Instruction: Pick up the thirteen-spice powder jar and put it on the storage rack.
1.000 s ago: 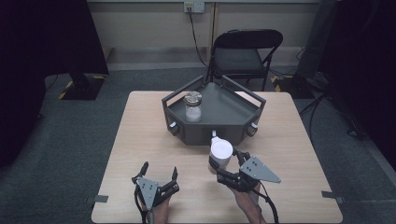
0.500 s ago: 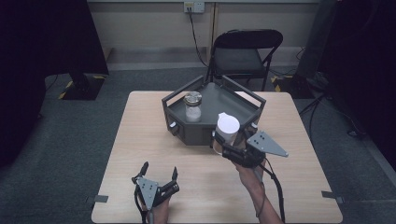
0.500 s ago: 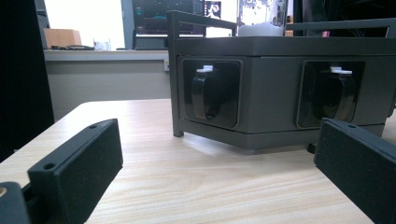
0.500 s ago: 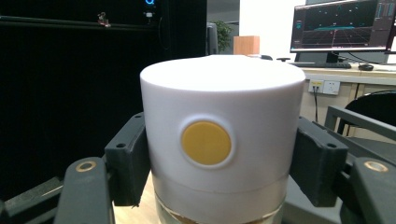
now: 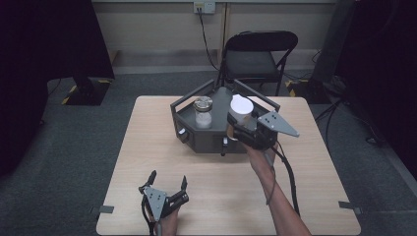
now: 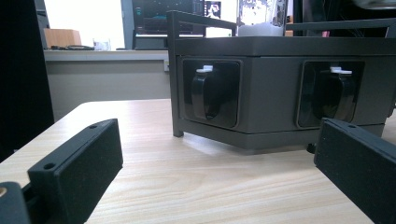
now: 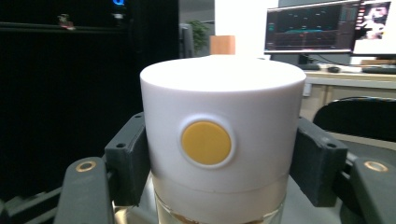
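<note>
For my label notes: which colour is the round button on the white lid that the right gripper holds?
Yellow-orange button, clearest in the right gripper view.

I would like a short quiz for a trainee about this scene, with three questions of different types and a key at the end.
1. True or false: the right gripper is shut on the white-lidded jar.
2. Multiple choice: where is the left gripper?
A. inside the dark tray
B. low over the near part of the table, jaws apart and holding nothing
C. gripping the chair
3. Fill in the missing word: the glass jar with a metal lid stands in the left part of the dark ____.

Key:
1. True; the jaws press both sides of its lid.
2. B.
3. tray.
</note>
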`<action>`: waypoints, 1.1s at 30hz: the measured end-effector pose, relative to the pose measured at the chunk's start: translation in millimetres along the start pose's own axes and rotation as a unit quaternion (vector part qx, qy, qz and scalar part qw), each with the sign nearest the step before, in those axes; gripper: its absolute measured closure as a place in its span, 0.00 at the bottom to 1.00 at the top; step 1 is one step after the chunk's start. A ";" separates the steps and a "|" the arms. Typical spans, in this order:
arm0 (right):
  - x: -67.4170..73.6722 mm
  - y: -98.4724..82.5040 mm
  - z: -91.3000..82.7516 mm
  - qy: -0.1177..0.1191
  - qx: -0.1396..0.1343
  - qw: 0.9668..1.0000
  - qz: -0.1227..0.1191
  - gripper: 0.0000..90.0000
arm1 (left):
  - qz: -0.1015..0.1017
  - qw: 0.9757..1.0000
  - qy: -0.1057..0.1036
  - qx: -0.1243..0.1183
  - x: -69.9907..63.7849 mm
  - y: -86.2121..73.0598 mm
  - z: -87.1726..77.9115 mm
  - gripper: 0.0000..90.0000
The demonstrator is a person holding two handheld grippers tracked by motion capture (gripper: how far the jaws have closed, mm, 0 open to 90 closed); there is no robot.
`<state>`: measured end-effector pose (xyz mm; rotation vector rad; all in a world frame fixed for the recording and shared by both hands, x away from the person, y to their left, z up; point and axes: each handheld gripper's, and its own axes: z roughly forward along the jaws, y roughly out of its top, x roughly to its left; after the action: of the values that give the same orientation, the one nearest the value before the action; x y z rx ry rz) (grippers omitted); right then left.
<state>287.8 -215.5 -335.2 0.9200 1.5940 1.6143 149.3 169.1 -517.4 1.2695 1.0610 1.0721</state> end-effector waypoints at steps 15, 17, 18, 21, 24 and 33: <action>13.1 -3.2 51.2 -0.090 0.034 0.995 0.000 0.33 | 0.001 1.000 0.000 0.001 0.0 0.2 -0.1 0.01; 13.2 -5.1 54.9 -0.095 0.040 0.995 0.002 0.33 | 0.001 1.000 0.000 0.001 0.1 0.2 -0.1 0.01; 13.6 -6.1 56.5 -0.097 0.042 0.994 -0.001 0.33 | 0.001 1.000 0.000 0.001 0.0 0.2 -0.1 0.01; 13.8 -10.7 58.9 -0.101 0.042 0.994 -0.004 0.33 | 0.001 1.000 0.000 0.001 0.0 0.2 -0.1 0.01; 13.8 -14.4 60.4 -0.104 0.041 0.994 -0.006 0.33 | 0.001 1.000 0.000 0.001 0.0 0.2 -0.1 0.01; 14.0 -21.2 63.0 -0.109 0.052 0.993 -0.004 0.33 | 0.001 1.000 0.000 0.001 0.0 0.2 -0.1 0.01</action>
<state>334.2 -170.4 -356.1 1.1035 1.5379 1.3839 149.3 169.1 -517.1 1.2720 1.0607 1.0733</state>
